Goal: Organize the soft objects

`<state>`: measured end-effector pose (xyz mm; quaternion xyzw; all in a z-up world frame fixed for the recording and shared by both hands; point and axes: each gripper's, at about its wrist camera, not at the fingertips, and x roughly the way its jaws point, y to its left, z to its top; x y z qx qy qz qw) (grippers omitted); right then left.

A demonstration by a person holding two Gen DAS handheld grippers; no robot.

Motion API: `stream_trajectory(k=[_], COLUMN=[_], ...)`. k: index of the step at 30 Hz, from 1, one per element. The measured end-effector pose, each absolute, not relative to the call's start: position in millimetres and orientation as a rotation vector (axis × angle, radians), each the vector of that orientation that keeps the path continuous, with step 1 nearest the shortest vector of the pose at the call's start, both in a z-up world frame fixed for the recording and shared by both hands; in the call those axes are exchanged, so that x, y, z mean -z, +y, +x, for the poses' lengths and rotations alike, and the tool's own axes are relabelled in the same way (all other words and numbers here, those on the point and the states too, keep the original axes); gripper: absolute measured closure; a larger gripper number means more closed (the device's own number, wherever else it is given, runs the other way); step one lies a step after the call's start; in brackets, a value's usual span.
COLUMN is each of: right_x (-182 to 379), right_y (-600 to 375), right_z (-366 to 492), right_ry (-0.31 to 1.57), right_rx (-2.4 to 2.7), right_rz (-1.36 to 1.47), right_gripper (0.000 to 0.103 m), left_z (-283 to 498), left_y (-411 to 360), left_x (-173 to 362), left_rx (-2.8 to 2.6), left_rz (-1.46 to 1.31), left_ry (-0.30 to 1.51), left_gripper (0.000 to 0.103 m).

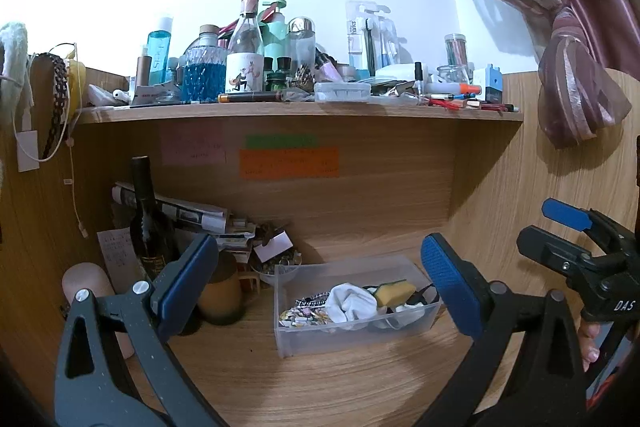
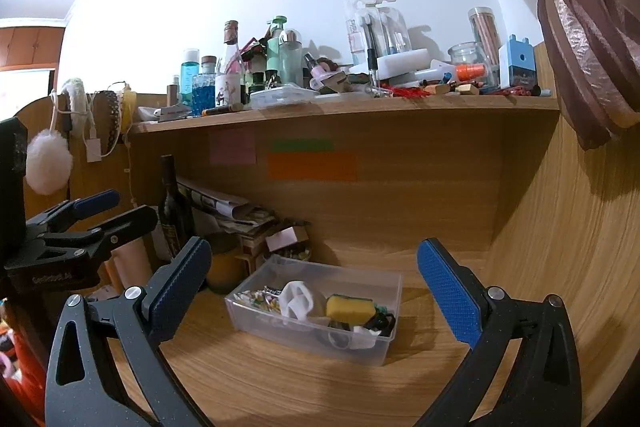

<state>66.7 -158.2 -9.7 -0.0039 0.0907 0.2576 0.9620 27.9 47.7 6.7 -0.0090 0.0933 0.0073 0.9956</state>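
Both grippers held open and empty above a clear box in which the soft objects are gathered.

From left to right: a dark bottle (image 1: 146, 223) and a brown cup (image 1: 222, 293) stand at the far left of the surface (image 1: 320, 379), apparently pushed aside to leave working room; the left gripper (image 1: 320, 283) hangs with fingers spread wide, holding nothing; the clear box (image 1: 352, 307) sits in the middle, near the back panel, and holds a white cloth (image 1: 350, 301) beside a yellow sponge (image 1: 396, 291), so the soft things are kept in one place; the right gripper (image 2: 316, 287), just right of the left one, is likewise spread and empty, facing the box. The cluttered shelf (image 1: 300, 113) above carries hard bottles and pens, probably outside the task.
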Motion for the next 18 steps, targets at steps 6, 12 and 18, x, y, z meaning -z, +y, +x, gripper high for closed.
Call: stream_trajectory(k=[6, 12, 18], right_x=[10.4, 10.5, 11.4], right_y=[-158.2, -158.2, -157.6], right_z=[66.6, 67.2, 66.8], right_ry=[0.187, 0.187, 0.189], right_rx=[-0.522, -0.521, -0.521], right_rz=[-0.004, -0.003, -0.001], right_gripper=[0.000, 0.000, 0.000], left_z=[27.9, 28.3, 28.4], left_y=[46.7, 46.9, 48.2], left_x=[-6.8, -6.7, -6.7], left_rx=[-0.012, -0.009, -0.005], left_rz=[-0.017, -0.013, -0.014], left_ry=[0.187, 0.188, 0.189], left_gripper=[0.000, 0.000, 0.000])
